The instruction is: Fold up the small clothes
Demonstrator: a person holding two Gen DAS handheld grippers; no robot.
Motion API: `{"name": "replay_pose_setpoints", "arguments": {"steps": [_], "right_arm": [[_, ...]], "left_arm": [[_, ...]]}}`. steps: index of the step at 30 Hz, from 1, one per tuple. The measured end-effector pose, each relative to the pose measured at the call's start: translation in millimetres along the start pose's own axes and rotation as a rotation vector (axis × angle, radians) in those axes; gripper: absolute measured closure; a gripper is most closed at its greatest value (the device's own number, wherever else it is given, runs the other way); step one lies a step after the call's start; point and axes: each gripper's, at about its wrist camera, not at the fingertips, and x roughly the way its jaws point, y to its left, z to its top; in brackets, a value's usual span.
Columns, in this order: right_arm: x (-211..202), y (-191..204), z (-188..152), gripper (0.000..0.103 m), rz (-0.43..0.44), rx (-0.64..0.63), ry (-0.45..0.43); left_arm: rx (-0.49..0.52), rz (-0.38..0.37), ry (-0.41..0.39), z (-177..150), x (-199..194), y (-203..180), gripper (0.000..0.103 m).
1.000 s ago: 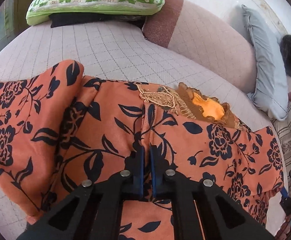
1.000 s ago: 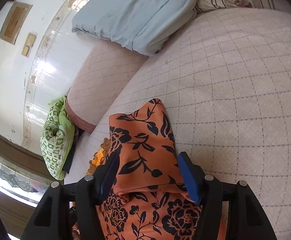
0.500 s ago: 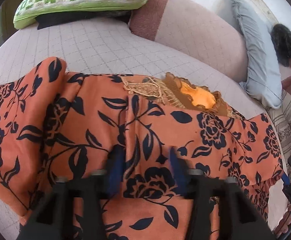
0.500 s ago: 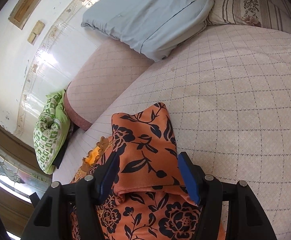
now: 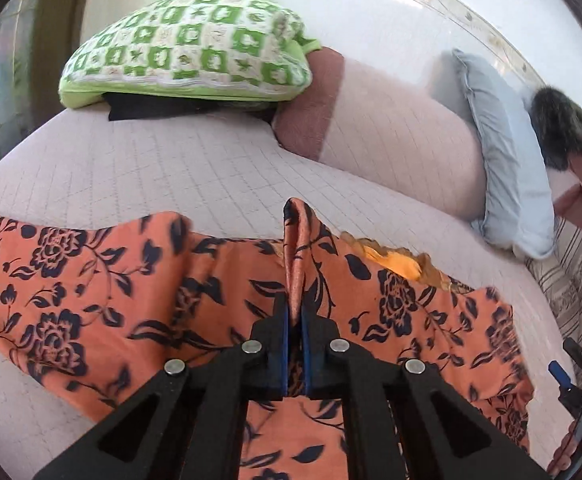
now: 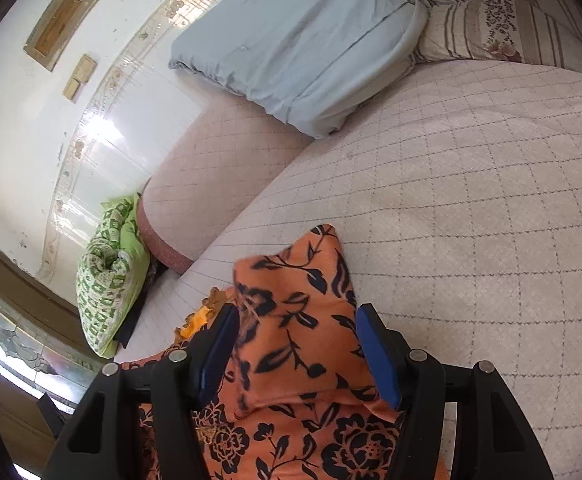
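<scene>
An orange garment with dark blue flowers [image 5: 91, 280] lies spread across the quilted bed, its gold-trimmed neckline [image 5: 395, 264] towards the right. My left gripper [image 5: 295, 316] is over the garment's middle. Its jaws are closing tight on a pinched ridge of the cloth, which stands up above the fingertips. In the right wrist view a folded end of the same garment [image 6: 299, 360] lies flat between the blue pads [image 6: 375, 356] of my right gripper [image 6: 297, 340]. That gripper is open, and its pads do not press on the cloth.
The pale quilted bed cover [image 6: 471, 200] stretches to the right of the garment. A green-and-white pillow [image 5: 187, 52], a pink bolster [image 5: 391, 148] and a grey-blue pillow [image 5: 511, 168] line the wall side. A striped cushion [image 6: 491, 28] lies at the far corner.
The left gripper opened over the cloth, then shut on a fold and lifted it as a ridge. The right gripper stayed open and hardly moved.
</scene>
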Motion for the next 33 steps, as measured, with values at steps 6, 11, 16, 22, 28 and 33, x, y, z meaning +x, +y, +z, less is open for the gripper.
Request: {"name": "replay_pose_setpoints", "arguments": {"steps": [6,11,16,22,28,33], "right_arm": [[36,24,-17,0.039,0.007,-0.137,0.136],[81,27,-44,0.041,-0.176,-0.292,0.309],[70,35,-42,0.041,-0.159,-0.272,0.258],[80,48,-51,0.041,-0.192,-0.376,0.253],[81,67,-58,0.041,-0.215,-0.44,0.263],[67,80,-62,0.04,-0.072,-0.379,0.244]], "left_arm": [[-0.009,0.09,0.182,-7,30,15,0.097],[-0.065,0.114,0.177,-5,27,30,0.097],[-0.095,0.121,0.168,-2,13,41,0.097],[-0.114,0.191,0.156,-4,5,48,0.096],[-0.25,0.215,0.096,3,-39,94,0.068],[-0.371,0.332,0.033,-14,-93,155,0.033]]}}
